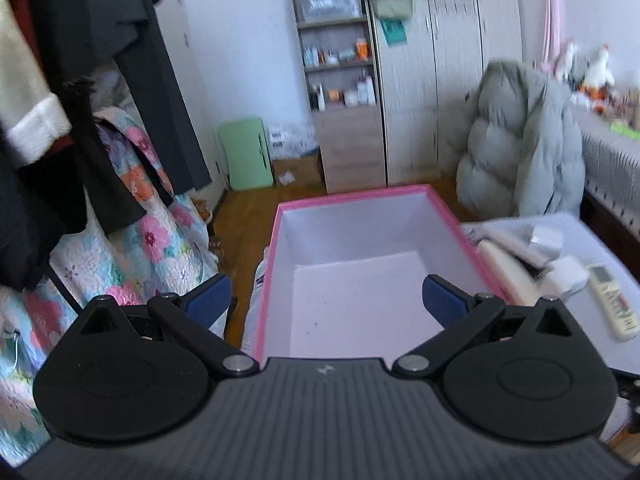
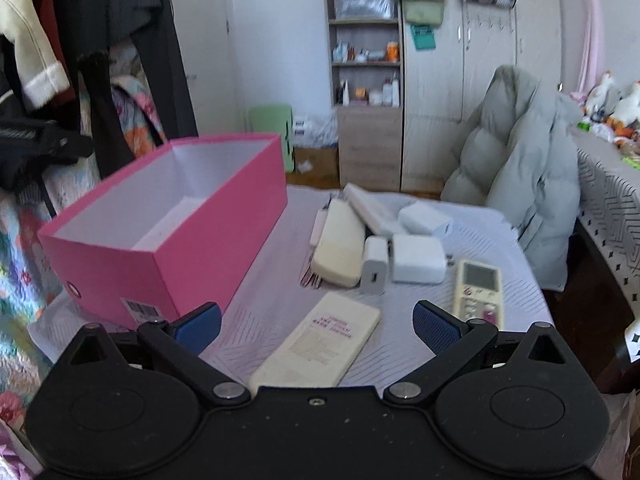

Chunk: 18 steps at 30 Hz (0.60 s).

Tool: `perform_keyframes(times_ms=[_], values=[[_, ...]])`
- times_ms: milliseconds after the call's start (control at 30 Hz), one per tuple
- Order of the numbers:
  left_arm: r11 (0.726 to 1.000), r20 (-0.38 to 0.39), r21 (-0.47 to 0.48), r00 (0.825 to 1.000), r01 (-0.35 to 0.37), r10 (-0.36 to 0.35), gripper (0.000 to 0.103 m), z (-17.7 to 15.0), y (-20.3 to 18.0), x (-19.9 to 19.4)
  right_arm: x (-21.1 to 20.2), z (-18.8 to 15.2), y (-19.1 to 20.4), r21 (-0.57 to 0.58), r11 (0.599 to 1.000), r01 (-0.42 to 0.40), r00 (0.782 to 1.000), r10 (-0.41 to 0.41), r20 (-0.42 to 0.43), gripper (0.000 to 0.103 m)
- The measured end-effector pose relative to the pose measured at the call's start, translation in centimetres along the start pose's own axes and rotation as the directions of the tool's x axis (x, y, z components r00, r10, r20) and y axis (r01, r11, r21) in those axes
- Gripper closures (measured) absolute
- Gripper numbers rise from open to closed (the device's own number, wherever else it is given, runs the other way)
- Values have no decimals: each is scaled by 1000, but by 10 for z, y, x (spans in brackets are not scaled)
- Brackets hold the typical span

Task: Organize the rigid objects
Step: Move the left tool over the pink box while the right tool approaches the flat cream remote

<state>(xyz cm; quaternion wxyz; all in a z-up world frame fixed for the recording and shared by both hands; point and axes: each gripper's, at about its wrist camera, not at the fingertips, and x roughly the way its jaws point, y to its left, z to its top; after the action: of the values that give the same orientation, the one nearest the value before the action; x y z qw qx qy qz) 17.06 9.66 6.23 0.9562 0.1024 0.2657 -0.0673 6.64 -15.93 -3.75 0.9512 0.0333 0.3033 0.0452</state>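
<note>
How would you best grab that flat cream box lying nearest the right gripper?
Across its two long edges near the middle, from above. The cream box lies flat, long and narrow, and already sits between the open right hand-held gripper fingers.

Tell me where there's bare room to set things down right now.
The pink box is bare inside. Free cloth lies between the box and the flat cream packet. It is crowded right of the box, where the chargers, cream case and remote cluster.

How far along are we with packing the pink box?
Nothing done: the pink box looks empty. Nothing in hand: left gripper and right gripper are open. Left on the table: cream flat box, chargers, remote.
</note>
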Motion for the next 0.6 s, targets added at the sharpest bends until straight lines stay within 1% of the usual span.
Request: perform_keyframes(times_ms=[67, 133, 233, 300, 367, 467, 500, 567, 600], values=[[1000, -30, 22, 999, -22, 23, 0, 5, 8, 24, 6, -1, 4, 2, 1000, -1, 1000, 1, -28, 0], [999, -77, 40, 997, -24, 27, 0, 10, 17, 50, 13, -2, 6, 22, 1000, -7, 999, 8, -53, 0], [1000, -159, 20, 987, 7, -4, 0, 14, 32, 87, 23, -10, 6, 135, 991, -12, 997, 21, -71, 0], [1000, -208, -5, 978, 27, -28, 2, 19, 41, 108, 31, -13, 7, 165, 986, -21, 996, 36, -85, 2], [999, -226, -24, 973, 35, -40, 4, 22, 47, 125, 38, -13, 11, 153, 988, -8, 995, 23, -95, 2], [1000, -242, -15, 970, 11, -15, 8, 27, 55, 147, 46, -10, 19, 125, 992, 0, 994, 14, -109, 2], [1000, -255, -6, 967, 9, -10, 12, 28, 57, 154, 49, -10, 22, 118, 993, 4, 993, 10, -114, 2], [1000, -282, -3, 959, 22, -21, 14, 27, 58, 164, 55, -11, 27, 92, 995, 29, 991, -16, -136, 2], [999, -294, -10, 955, 34, -35, 17, 27, 60, 169, 58, -12, 30, 78, 996, 46, 989, -35, -143, 2]])
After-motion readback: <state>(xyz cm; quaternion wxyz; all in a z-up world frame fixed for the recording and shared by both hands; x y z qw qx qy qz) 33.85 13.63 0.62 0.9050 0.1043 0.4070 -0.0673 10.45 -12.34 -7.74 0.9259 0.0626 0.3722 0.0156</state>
